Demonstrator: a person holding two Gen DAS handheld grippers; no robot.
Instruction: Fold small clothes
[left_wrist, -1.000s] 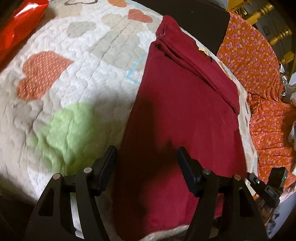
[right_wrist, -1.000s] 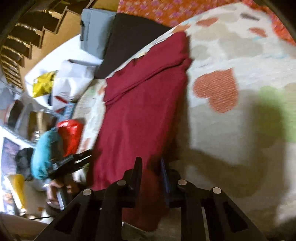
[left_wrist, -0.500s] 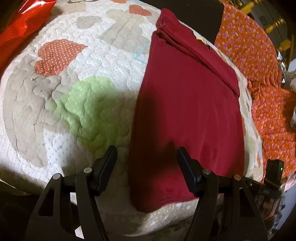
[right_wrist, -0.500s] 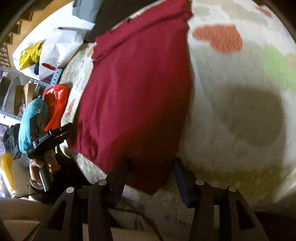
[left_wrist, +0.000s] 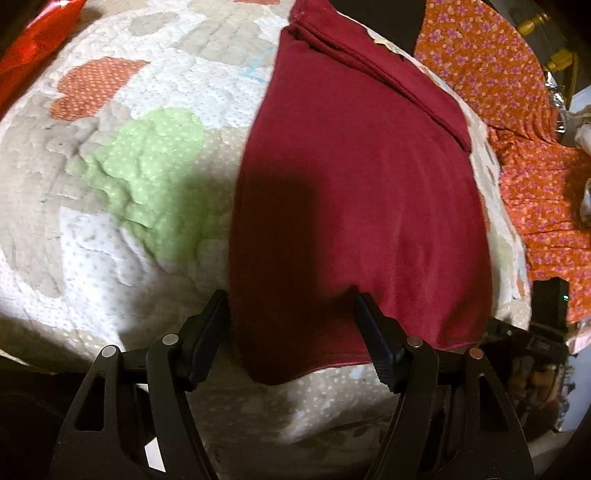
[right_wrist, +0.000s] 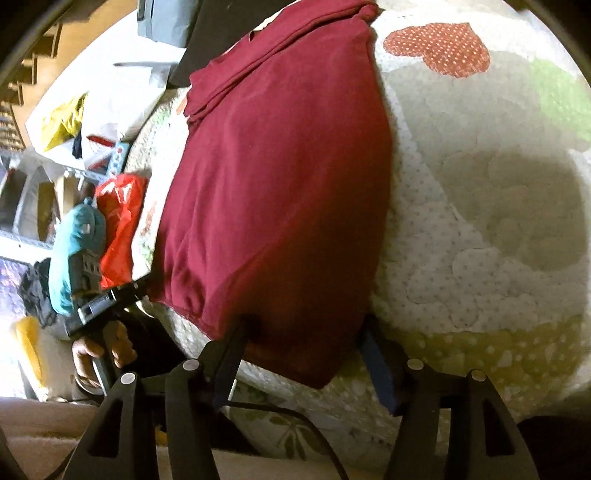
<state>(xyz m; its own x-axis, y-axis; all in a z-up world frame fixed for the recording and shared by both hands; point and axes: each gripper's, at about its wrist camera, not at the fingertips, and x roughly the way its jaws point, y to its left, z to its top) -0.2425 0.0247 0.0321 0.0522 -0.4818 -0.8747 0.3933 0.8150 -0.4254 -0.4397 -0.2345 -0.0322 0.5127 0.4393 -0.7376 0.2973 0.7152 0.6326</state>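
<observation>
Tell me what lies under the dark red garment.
The dark red garment lies folded flat on a quilted blanket with heart patches, which shows all around it. The quilt directly beneath is covered, so anything between them cannot be seen. Both grippers, left and right, straddle its near corners.

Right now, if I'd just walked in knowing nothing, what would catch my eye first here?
The dark red garment would: a long folded slab of cloth lying flat down the middle of a quilt patched with orange hearts and a green shape. At its near corners sit the left gripper and the right gripper, whose jaws are opening, the cloth's hem between its fingers but not pinched. Orange flowered fabric lies beside the quilt.
</observation>
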